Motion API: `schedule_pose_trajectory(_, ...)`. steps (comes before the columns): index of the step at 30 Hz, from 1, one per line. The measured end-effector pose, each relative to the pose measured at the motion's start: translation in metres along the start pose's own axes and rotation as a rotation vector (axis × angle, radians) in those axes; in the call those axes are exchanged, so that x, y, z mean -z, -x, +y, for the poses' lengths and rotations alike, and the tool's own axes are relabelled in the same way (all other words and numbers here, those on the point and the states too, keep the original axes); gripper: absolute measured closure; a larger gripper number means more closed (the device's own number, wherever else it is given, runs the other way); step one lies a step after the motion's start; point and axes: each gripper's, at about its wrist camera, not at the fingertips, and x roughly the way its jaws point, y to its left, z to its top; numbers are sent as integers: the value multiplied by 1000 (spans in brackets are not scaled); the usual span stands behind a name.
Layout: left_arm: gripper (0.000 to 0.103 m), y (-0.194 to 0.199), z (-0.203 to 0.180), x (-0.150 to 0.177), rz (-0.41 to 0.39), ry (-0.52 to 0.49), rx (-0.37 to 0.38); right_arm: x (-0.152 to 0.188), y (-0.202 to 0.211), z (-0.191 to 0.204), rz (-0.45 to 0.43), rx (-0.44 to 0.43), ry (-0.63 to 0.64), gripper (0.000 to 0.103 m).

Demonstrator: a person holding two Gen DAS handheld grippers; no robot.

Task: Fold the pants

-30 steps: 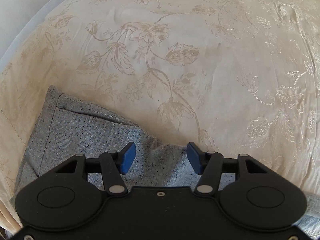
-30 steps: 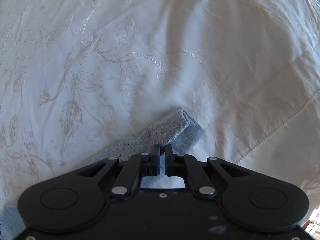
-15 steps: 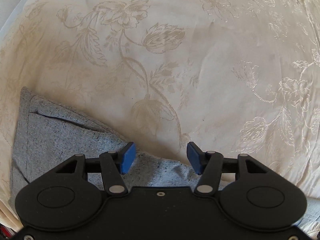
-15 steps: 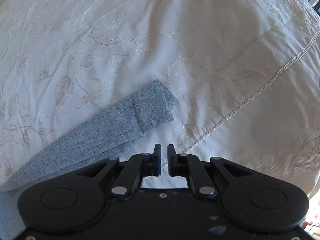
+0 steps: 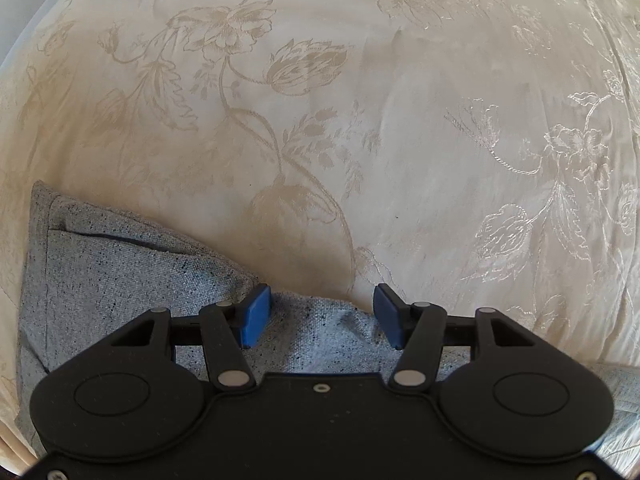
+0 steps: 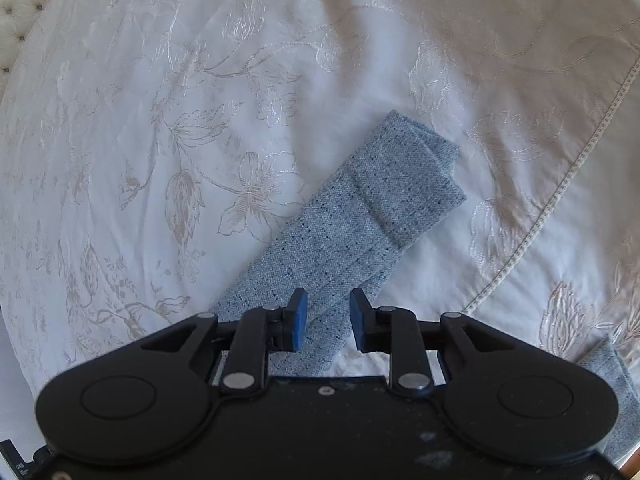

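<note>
The left gripper (image 5: 322, 316), black with blue pads, points down over the waist end of the speckled blue-grey woven pants (image 5: 120, 276). Its jaws stand wide apart with nothing pinched; the pants' upper edge runs across the gap between the blue fingertips (image 5: 256, 312), but the pads do not press on it. From this gripper outward, the pants spread to the left, where a dark seam line and a folded corner show, and a strip of the same cloth carries on past the gripper's right side. Beyond the pants lies the cream bedspread with a woven flower-and-leaf pattern (image 5: 360, 120), filling the rest of the left wrist view.

The right gripper (image 6: 329, 322), of the same build, has just been opening its jaws; they now stand at a moderate gap, empty. The leg of the pants (image 6: 360, 220) lies flat on the bedspread below and between the pads, free of them. From this gripper the leg runs up and to the right, ending in a turned-up hem with its layers slightly offset. Another bit of the pants shows by the gripper's lower right side. Past the hem, to its right, a corded seam (image 6: 560, 196) crosses the bedspread (image 6: 160, 80). A tufted cream headboard (image 6: 20, 0) shows far up and left of the hem.
</note>
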Motion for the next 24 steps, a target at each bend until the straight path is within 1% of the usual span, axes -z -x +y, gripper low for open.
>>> schedule_pose_trajectory(5, 41, 4, 14, 7, -8, 53, 32, -6, -31, 9, 14, 44, -20, 76)
schedule_pose_trajectory(10, 41, 12, 29, 7, -14, 95, 52, -16, -24, 8, -60, 21, -64, 76)
schedule_pose_trajectory(11, 41, 14, 32, 11, -15, 96, 52, -16, -22, 6, -50, 14, -72, 76)
schedule_pose_trajectory(12, 41, 22, 27, 10, -14, 93, 49, -14, -22, 3, -27, 9, -76, 75)
schedule_pose_trajectory(13, 41, 22, 26, 10, -16, 88, 45, -10, -22, 0, -5, 1, -77, 75)
schedule_pose_trajectory(16, 41, 21, 19, 9, -17, 75, 34, 5, -24, -5, 11, 9, -63, 75)
schedule_pose_trajectory(18, 41, 20, 16, 7, -17, 71, 39, 10, -28, -7, 4, 6, -56, 75)
schedule_pose_trajectory(20, 41, 22, 15, 6, -21, 66, 39, 8, -32, -10, -13, -24, -87, 75)
schedule_pose_trajectory(24, 41, 31, 14, 4, -52, 47, 33, -9, -36, -6, -54, -50, -126, 75)
